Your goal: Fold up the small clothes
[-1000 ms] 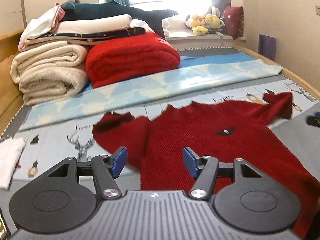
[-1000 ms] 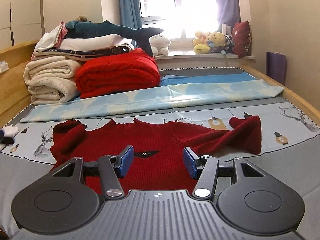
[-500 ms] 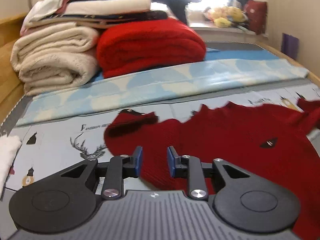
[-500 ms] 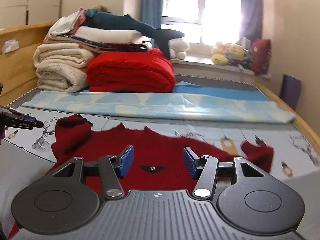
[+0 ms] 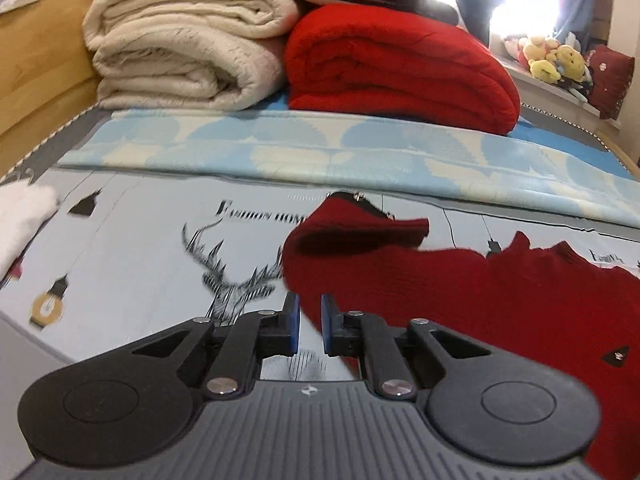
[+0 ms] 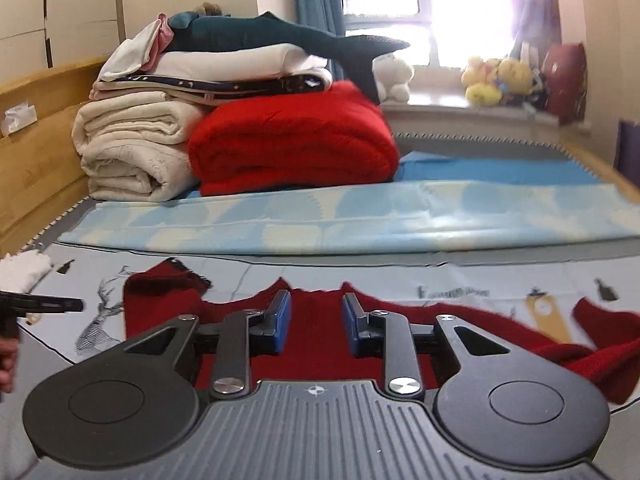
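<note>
A small dark red knitted sweater (image 5: 500,292) lies spread on the printed sheet (image 5: 140,248), its left sleeve folded over at the cuff (image 5: 360,228). My left gripper (image 5: 310,322) hangs low at the sleeve's left edge, its blue pads a narrow gap apart with nothing between them. In the right wrist view the sweater (image 6: 316,340) lies under my right gripper (image 6: 316,320), which is open above the collar. The right sleeve (image 6: 600,344) is bunched at the right. The left gripper's tip (image 6: 40,305) shows at the left edge.
Folded cream blankets (image 5: 188,36) and a red blanket (image 5: 400,64) are stacked at the back, with a plush shark (image 6: 280,36) on top. A pale blue folded sheet (image 5: 320,148) crosses the bed. A white cloth (image 5: 20,216) lies at left. Wooden bed frame (image 5: 36,60) on the left.
My left gripper has moved left toward the sleeve and narrowed its jaws from wide open to a small gap. My right gripper has shifted left over the collar and narrowed a little.
</note>
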{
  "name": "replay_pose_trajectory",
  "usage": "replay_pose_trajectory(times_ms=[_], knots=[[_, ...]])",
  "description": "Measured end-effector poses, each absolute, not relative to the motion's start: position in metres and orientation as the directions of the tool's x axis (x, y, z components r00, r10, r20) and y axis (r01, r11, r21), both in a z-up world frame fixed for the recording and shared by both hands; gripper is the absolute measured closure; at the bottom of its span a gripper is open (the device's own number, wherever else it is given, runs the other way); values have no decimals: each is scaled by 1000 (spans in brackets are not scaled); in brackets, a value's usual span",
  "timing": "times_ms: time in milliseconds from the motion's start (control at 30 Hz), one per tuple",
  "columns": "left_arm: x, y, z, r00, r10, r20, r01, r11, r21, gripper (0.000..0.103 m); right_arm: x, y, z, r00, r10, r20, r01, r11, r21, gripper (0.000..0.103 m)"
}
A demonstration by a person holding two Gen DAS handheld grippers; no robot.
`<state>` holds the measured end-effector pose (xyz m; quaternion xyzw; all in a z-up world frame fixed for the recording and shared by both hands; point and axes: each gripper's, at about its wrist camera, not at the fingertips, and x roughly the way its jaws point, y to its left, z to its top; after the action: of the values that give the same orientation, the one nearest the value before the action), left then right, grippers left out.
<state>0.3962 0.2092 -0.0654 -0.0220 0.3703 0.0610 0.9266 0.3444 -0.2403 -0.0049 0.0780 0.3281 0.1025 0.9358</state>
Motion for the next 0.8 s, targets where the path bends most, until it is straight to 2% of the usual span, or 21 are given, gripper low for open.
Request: replay_pose_trajectory(times_ms=[167, 200, 233, 300, 333, 367, 400, 533, 800], knots=[[433, 198, -95, 701, 104, -705, -94, 994, 53, 87, 356, -235, -14, 723, 272, -636, -155, 960, 234, 74], [441, 197, -101, 697, 104, -709, -85, 994, 62, 82, 358, -235, -17, 712, 278, -645, -156, 958, 241, 74], [448, 196, -106, 696, 108, -710, -79, 994, 73, 75, 360, -234, -19, 703, 281, -654, -154, 957, 246, 73], [462, 193, -115, 694, 141, -706, -85, 990, 114, 41, 362, -232, -23, 684, 286, -671, -158, 956, 247, 73], [468, 191, -118, 696, 161, -700, -91, 986, 137, 34, 364, -231, -24, 677, 288, -678, -162, 956, 245, 73], [474, 189, -120, 700, 184, -690, -97, 982, 163, 22, 364, -231, -26, 670, 291, -683, -167, 955, 243, 73], [480, 187, -123, 706, 203, -678, -101, 977, 188, 17, 366, -231, -28, 662, 293, -690, -170, 955, 243, 73], [497, 178, -135, 718, 224, -659, -71, 966, 250, 17, 367, -233, -34, 633, 304, -712, -170, 952, 256, 70], [515, 168, -148, 718, 248, -650, -80, 957, 278, 17, 366, -233, -43, 604, 300, -738, -170, 954, 249, 69]])
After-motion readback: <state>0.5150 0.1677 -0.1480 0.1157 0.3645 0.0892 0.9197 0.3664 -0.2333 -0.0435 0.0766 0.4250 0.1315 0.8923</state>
